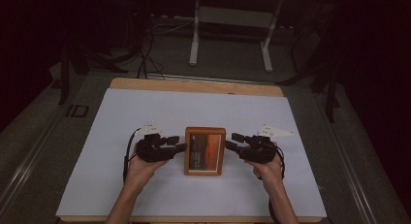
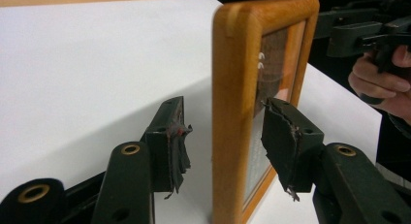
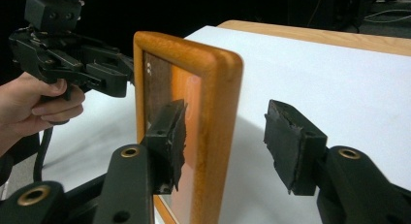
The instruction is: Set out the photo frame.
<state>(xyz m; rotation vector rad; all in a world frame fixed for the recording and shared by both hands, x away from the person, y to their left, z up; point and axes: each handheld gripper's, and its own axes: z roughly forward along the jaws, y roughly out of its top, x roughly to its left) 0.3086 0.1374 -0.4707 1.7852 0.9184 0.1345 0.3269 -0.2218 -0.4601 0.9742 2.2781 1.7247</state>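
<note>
A wooden picture frame with an orange-toned picture stands upright in the middle of the white sheet. My left gripper sits at its left edge and my right gripper at its right edge. In the left gripper view the jaws of the left gripper straddle the frame's edge, with a gap at each pad. In the right gripper view the right gripper straddles the other edge the same way, its right pad well clear of the wood. Both grippers are open.
A white sheet covers most of the wooden tabletop. Beyond the table's far edge stand a white desk frame and floor cables. The surroundings are dark.
</note>
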